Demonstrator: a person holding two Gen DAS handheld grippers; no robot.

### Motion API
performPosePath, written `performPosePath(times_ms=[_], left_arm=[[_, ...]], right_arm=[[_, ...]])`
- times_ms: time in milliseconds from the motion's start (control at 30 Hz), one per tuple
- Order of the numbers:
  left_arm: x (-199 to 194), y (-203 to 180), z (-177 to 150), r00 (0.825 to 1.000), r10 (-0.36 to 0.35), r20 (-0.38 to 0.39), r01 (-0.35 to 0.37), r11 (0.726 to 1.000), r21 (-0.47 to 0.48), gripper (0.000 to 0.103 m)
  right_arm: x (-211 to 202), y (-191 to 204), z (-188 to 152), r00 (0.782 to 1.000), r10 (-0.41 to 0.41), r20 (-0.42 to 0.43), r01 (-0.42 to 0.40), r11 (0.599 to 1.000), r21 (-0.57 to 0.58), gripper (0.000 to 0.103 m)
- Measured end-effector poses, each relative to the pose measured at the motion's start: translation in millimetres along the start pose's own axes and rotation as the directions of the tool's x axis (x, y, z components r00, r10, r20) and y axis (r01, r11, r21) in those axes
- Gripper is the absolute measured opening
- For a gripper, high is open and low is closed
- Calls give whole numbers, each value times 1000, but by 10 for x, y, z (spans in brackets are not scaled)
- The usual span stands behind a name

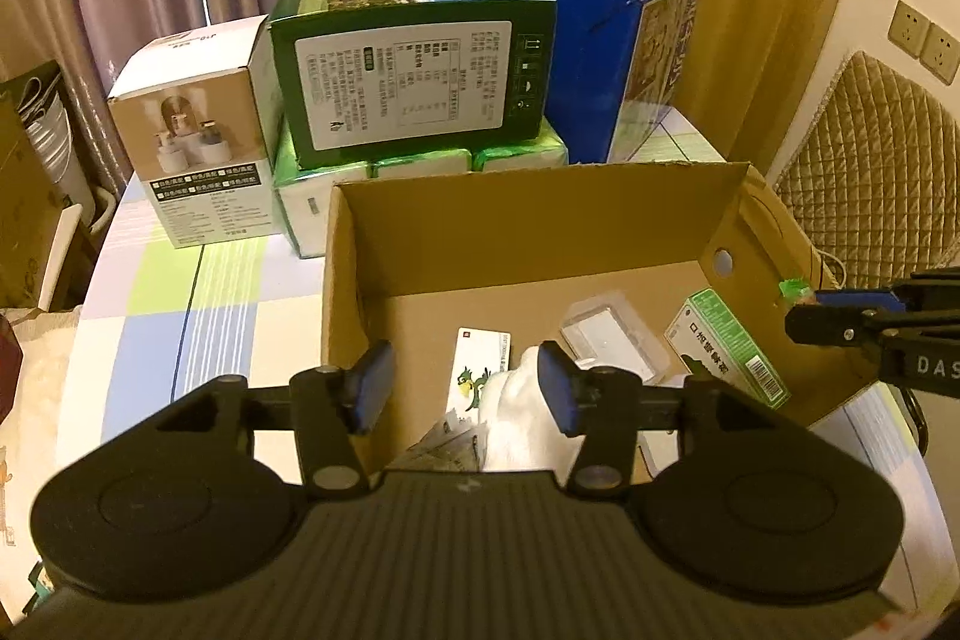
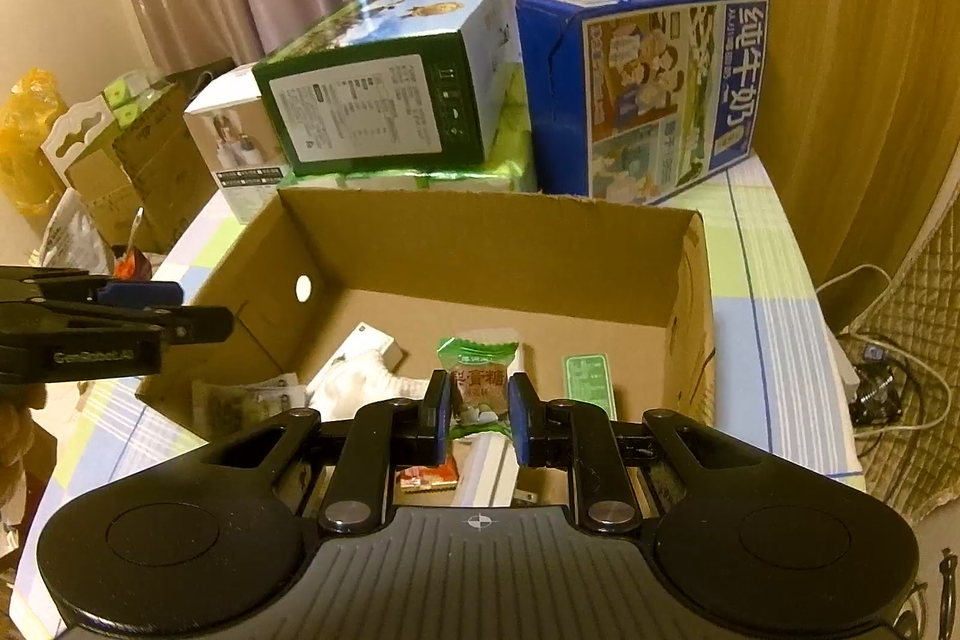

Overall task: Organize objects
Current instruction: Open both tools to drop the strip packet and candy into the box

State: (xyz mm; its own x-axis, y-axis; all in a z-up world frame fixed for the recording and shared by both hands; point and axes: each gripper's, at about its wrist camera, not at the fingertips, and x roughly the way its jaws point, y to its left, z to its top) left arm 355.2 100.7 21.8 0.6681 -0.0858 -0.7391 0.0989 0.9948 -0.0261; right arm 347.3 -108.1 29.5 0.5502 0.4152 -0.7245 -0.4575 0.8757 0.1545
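Note:
An open cardboard box [image 1: 540,226] [image 2: 480,250] sits on the checked tablecloth. Inside lie a white card with a green dragon [image 1: 474,370], a white cloth [image 1: 516,400] [image 2: 366,379], a clear plastic case [image 1: 612,340] and a green-and-white medicine box [image 1: 726,346] [image 2: 591,382]. My left gripper [image 1: 465,388] [image 2: 192,310] is open over the box's near left part, with nothing between its pads. My right gripper [image 2: 478,400] [image 1: 816,310] is shut on a green candy packet [image 2: 477,370] [image 1: 795,287], held above the box's right side.
Behind the cardboard box, a green carton [image 1: 414,58] rests on tissue packs [image 1: 324,196]. A white product box [image 1: 198,130] stands left of them and a blue milk carton [image 2: 648,94] right. A quilted chair [image 1: 870,148] and cables [image 2: 888,382] are at the right.

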Motion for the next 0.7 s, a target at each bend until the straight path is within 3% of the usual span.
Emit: performPosePath(times_ms=[200, 300, 333, 400, 700], left_arm=[[-83, 9, -1, 1000, 0, 14, 0, 1000, 2, 49], [-111, 8, -6, 1000, -1, 19, 1, 1000, -3, 55], [-116, 9, -12, 1000, -3, 20, 3, 1000, -5, 59], [-130, 10, -30, 1000, -5, 21, 5, 1000, -6, 60], [-280, 15, -161, 1000, -13, 27, 13, 999, -29, 70]], right_arm=[[12, 10, 11, 1000, 3, 2, -3, 1000, 2, 17], [19, 6, 35, 999, 45, 19, -45, 999, 12, 19], [27, -1, 47, 998, 61, 22, -62, 998, 20, 22], [24, -24, 62, 997, 64, 34, -66, 997, 44, 54], [-138, -72, -44, 998, 45, 45, -49, 995, 85, 57]])
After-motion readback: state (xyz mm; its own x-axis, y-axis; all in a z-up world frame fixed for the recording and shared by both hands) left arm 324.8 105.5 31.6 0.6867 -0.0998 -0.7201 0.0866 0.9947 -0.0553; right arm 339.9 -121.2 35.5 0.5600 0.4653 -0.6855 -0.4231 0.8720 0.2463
